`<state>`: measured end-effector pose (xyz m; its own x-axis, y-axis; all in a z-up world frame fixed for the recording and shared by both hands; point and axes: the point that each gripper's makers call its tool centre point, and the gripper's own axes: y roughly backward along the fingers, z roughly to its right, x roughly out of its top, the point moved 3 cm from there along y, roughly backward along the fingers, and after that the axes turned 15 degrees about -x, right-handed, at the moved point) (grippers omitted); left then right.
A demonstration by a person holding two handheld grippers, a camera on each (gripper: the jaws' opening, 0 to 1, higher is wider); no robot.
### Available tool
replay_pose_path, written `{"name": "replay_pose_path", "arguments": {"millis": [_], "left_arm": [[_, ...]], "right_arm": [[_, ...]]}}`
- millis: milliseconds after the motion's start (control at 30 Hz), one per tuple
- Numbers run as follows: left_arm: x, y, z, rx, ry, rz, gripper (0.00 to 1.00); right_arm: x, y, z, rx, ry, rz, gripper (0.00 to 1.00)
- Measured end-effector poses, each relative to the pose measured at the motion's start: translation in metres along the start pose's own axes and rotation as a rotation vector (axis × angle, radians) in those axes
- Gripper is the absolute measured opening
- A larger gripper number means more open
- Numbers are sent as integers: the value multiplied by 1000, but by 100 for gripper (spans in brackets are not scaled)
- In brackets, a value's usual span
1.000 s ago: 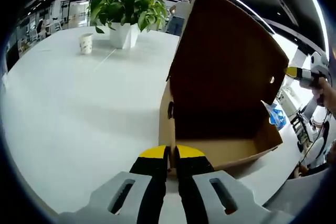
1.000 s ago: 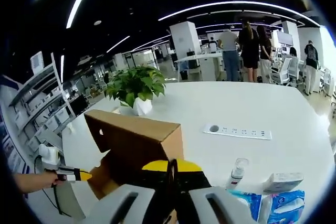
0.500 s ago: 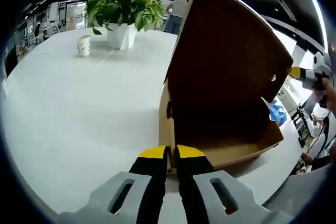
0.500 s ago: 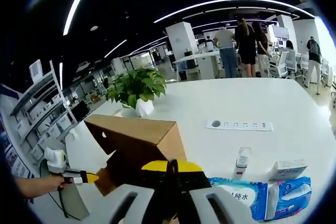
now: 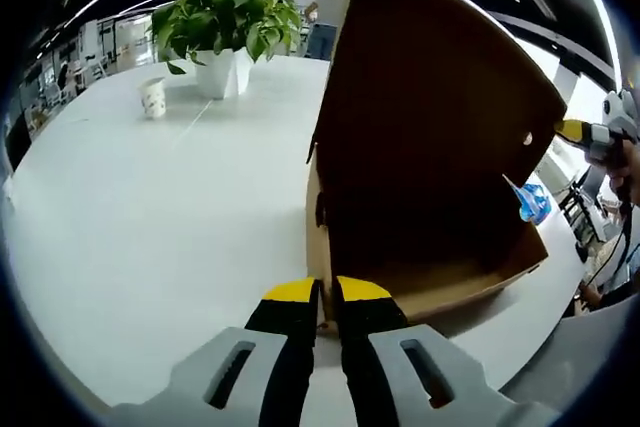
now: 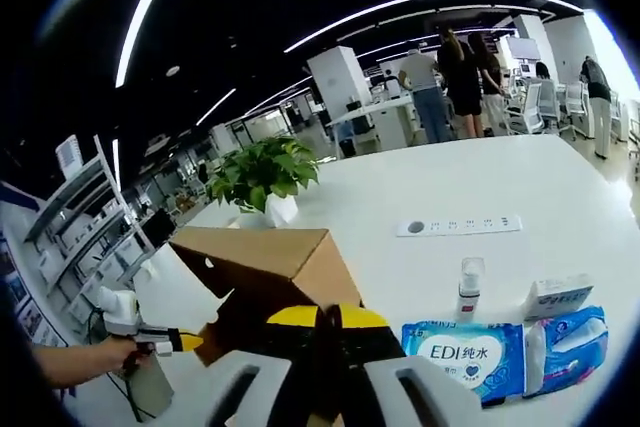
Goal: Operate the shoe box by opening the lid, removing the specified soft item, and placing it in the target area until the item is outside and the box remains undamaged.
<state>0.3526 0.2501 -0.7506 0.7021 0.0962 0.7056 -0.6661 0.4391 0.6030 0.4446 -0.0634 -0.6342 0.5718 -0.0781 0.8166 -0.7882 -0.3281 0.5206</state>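
Observation:
The brown cardboard shoe box (image 5: 450, 289) sits on the white table (image 5: 150, 217) with its lid (image 5: 430, 117) standing steeply up. My left gripper (image 5: 321, 299) is shut on the box's near corner wall. In the left gripper view my right gripper (image 5: 577, 131) sits at the lid's far edge, held by a hand. In the right gripper view my right gripper (image 6: 326, 318) is shut on the lid (image 6: 265, 252), and the left gripper (image 6: 166, 344) shows at the lower left. The box's inside is dark, and I cannot make out any item in it.
A potted plant (image 5: 222, 25) and a paper cup (image 5: 153, 97) stand far back on the table. To the right of the box lie blue wipe packs (image 6: 465, 352), a small white box (image 6: 558, 295), a pump bottle (image 6: 470, 285) and a power strip (image 6: 460, 225). People stand in the background.
The lid has swung a little further up and now stands steeper. The right gripper has risen with it. The left gripper holds the box corner as before.

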Motion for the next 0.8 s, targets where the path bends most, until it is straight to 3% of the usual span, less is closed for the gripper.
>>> {"name": "replay_pose_path", "arguments": {"millis": [467,800], "left_arm": [[9,6,5,-10,-9,32,6],[28,14,15,-25,-55,68,8]], "right_arm": [[-14,10,-3,15,34,0,0],[-21,14,-4,15,44,-2,1]]}}
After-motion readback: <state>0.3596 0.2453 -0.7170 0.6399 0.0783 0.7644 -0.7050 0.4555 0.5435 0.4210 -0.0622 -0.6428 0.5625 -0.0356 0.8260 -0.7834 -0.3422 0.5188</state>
